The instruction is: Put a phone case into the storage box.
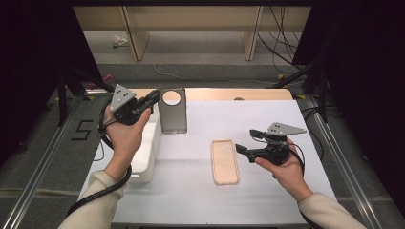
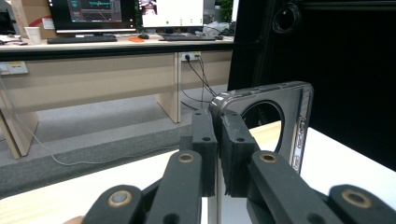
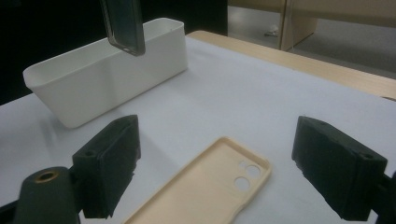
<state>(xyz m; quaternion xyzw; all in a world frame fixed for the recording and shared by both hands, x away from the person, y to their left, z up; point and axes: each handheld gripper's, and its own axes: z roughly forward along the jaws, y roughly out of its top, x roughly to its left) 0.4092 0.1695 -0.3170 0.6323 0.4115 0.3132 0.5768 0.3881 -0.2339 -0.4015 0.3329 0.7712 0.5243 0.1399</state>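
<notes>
Grey case (image 1: 172, 111) is held upright off the tabletop (image 1: 267, 119), its edge clamped between the closed jaws of the left gripper (image 1: 152, 98); in the left gripper view the case (image 2: 275, 126) rises just beyond the jaw tips, round cutout uppermost. Beige case (image 3: 210, 184) is seen lying flat below and between the wide-open jaws of the right gripper (image 1: 244, 141), untouched. A white bin (image 3: 107, 70) stands beyond them, under the grey case.
</notes>
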